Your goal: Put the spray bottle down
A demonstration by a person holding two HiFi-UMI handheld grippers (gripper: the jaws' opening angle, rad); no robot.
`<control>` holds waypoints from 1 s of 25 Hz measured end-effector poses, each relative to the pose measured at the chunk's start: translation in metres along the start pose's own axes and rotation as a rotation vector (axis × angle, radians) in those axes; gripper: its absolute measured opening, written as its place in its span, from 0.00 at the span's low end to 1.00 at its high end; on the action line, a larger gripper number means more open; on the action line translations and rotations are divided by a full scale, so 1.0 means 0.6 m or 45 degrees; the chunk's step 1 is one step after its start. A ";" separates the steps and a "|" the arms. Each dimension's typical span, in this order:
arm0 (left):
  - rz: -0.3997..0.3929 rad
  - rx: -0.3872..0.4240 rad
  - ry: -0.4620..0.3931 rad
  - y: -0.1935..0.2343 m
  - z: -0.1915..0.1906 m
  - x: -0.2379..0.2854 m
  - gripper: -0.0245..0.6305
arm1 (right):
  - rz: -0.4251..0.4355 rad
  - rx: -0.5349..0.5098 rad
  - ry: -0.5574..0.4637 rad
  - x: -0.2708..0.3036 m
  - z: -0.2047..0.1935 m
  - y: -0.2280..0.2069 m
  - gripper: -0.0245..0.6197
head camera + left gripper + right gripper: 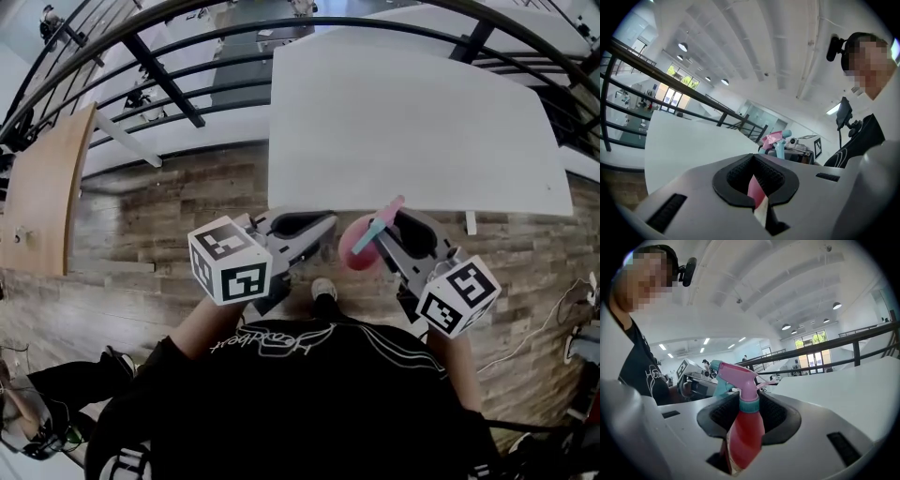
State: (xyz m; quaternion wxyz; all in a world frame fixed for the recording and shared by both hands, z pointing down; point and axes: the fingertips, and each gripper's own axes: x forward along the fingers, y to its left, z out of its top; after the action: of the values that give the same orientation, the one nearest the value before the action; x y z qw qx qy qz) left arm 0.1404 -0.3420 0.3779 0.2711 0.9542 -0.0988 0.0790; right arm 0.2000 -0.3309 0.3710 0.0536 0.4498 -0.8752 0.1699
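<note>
A red spray bottle (pixel 361 248) with a pink and teal trigger head hangs in the air just off the near edge of the white table (pixel 412 122). My right gripper (pixel 394 225) is shut on it. In the right gripper view the bottle (pixel 743 432) stands upright between the black pads, with its head above the right gripper (pixel 747 416). My left gripper (pixel 314 227) is beside it on the left, shut, and not touching the bottle. In the left gripper view a thin red and white sliver shows in the slit of the left gripper (pixel 754 180); I cannot tell what it is. The bottle's head (pixel 778 140) shows beyond.
The table top (pixel 853 385) is a bare white sheet. A black railing (pixel 169 80) runs behind and left of it. Wood-plank floor (pixel 169 197) lies below, with a wooden panel (pixel 42 187) at the left and a cable (pixel 553 319) at the right.
</note>
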 end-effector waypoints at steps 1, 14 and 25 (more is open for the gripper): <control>0.002 -0.003 0.004 0.008 0.003 0.010 0.05 | 0.007 0.001 0.004 0.006 0.001 -0.012 0.25; 0.095 -0.050 -0.018 0.116 0.061 0.067 0.05 | 0.050 -0.093 -0.011 0.101 0.059 -0.138 0.25; 0.138 -0.070 -0.036 0.182 0.078 0.067 0.05 | 0.007 -0.240 -0.124 0.173 0.128 -0.192 0.25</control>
State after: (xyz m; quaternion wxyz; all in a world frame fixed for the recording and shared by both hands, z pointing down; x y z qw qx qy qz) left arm 0.1588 -0.4642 0.4015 0.2911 0.9407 -0.1562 0.0772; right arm 0.2362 -0.4995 0.3532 0.0528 0.4481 -0.8900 0.0649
